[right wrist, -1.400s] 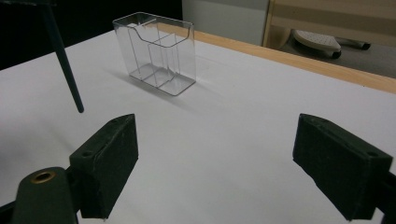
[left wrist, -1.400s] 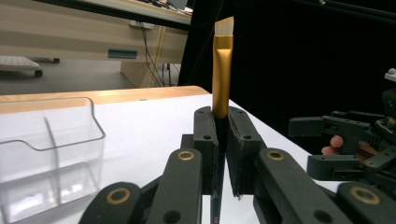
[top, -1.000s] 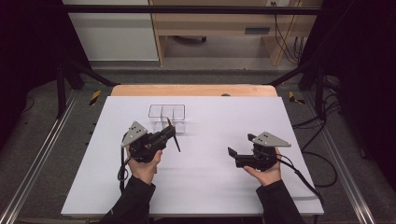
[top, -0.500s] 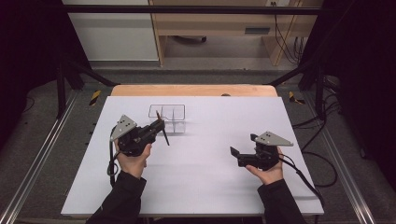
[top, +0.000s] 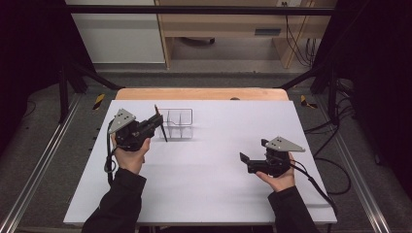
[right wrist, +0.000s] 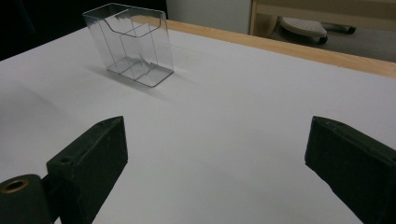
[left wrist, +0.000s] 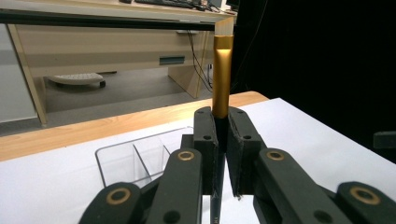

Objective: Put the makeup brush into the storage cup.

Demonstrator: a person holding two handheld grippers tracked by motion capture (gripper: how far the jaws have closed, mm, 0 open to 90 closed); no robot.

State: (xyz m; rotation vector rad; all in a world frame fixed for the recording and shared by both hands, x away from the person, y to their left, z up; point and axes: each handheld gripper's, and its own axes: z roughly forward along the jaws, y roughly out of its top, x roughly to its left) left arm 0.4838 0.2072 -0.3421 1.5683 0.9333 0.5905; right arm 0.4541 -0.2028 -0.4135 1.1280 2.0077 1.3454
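Note:
My left gripper (top: 156,122) is shut on a slim brush (top: 163,133) with a black handle and a gold ferrule (left wrist: 221,79). The brush stands nearly upright between the jaws in the left gripper view, pale tip up, and my left gripper (left wrist: 220,122) clamps it just under the ferrule. A clear acrylic organizer (top: 178,124) with dividers stands just right of that gripper, and the clear organizer (left wrist: 135,157) lies low behind the jaws. At the table's right my right gripper (top: 244,160) is open and holds nothing. In its own view my right gripper (right wrist: 215,154) faces the organizer (right wrist: 130,44) from a distance.
A white sheet (top: 214,189) covers the table, with a wooden edge (top: 204,93) along the far side. Beyond it stand a light wooden desk (top: 228,24) and cables on the floor. Black frame rails (top: 43,160) run along both sides of the table.
My left gripper has carried the brush to the left and slightly farther away, and it now sits beside the organizer's left end. The right gripper has barely shifted.

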